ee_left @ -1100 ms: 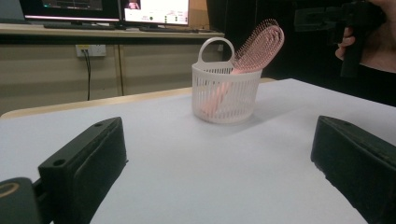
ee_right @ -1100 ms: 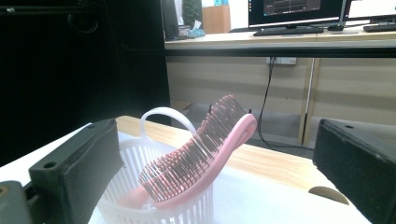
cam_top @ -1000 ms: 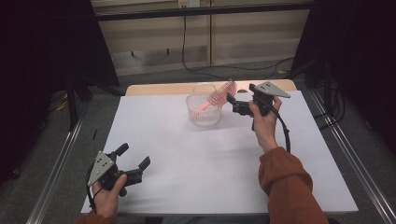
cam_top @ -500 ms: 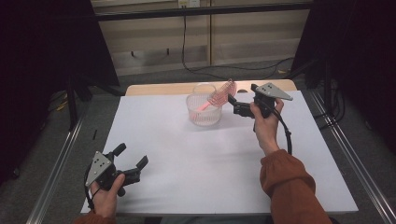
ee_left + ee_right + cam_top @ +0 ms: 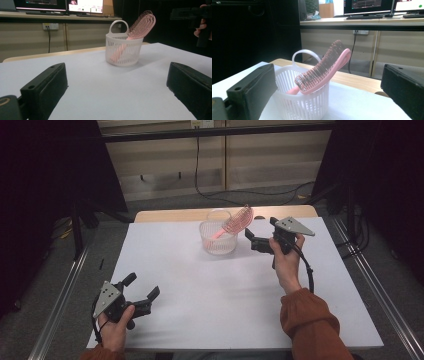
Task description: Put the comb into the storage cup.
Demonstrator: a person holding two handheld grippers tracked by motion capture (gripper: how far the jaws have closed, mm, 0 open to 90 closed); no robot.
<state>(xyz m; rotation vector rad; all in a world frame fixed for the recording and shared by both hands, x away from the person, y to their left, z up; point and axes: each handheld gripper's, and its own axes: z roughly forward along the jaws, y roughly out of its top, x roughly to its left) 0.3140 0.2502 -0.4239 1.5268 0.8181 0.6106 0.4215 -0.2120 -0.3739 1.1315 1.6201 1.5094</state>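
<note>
A pink hairbrush (image 5: pixel 236 221) (image 5: pixel 140 25) (image 5: pixel 324 67) stands slanted in a small white slatted basket (image 5: pixel 218 242) (image 5: pixel 123 52) (image 5: pixel 302 105), handle down and head leaning over the rim. The basket sits at the far middle of the white table (image 5: pixel 210 295). My right gripper (image 5: pixel 252 240) is held just right of the basket, open, with nothing between its jaws. Near the table's front left corner my left gripper (image 5: pixel 142 287) rests low, open and empty, its jaws pointing toward the basket.
A wooden strip (image 5: pixel 170 215) edges the table's far side. Beyond it lie a cable on the floor (image 5: pixel 210 195) and a low wall. Metal rails (image 5: pixel 60 305) run along both sides of the table. Monitors (image 5: pixel 367 6) stand on a desk behind.
The right gripper has eased slightly away from the basket and lowered a little. The left gripper has hardly moved. The brush stays in the basket.
</note>
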